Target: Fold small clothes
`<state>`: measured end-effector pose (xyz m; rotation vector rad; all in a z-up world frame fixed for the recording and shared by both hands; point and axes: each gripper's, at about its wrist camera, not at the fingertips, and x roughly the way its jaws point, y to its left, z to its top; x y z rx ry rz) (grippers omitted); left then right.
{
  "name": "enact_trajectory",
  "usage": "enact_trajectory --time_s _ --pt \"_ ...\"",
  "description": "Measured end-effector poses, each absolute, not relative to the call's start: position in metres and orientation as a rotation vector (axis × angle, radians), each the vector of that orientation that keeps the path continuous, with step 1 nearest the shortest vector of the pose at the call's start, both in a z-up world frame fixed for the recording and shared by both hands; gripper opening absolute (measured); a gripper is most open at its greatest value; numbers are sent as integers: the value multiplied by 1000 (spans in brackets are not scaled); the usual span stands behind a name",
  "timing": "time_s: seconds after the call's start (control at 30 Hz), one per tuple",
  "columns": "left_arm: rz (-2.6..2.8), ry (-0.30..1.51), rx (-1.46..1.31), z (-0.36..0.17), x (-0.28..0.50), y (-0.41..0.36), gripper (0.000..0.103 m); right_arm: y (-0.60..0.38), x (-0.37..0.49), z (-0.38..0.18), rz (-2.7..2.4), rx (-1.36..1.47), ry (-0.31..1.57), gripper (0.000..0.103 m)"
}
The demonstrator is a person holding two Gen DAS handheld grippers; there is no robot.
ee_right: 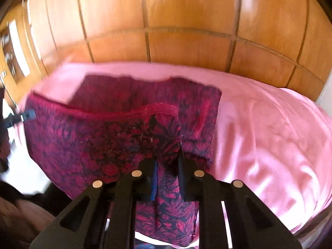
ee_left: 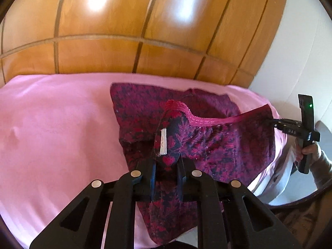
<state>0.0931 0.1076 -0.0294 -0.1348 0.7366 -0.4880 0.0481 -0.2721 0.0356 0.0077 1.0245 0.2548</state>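
Note:
A small magenta and dark blue patterned garment with a pink elastic waistband hangs between both grippers above a pink bedsheet. My left gripper is shut on one waistband corner, where a white label shows. My right gripper is shut on the other corner of the garment. The right gripper also shows in the left wrist view at the far right, and the left gripper at the left edge of the right wrist view. The garment's far part lies on the sheet.
A glossy wooden panelled headboard rises behind the bed. A white wall stands at the right. The pink sheet spreads wrinkled to the right of the garment. The bed's near edge lies below the grippers.

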Motion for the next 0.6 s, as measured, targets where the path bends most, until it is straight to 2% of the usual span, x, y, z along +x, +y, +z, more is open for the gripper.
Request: enact_trajectory --time_s 0.23,0.6 --pt "-393 689 -175 -21 155 106 14 -286 100 35 218 129 984 15" --pt "-232 750 -184 -34 274 85 13 -285 204 -4 61 128 973 15"
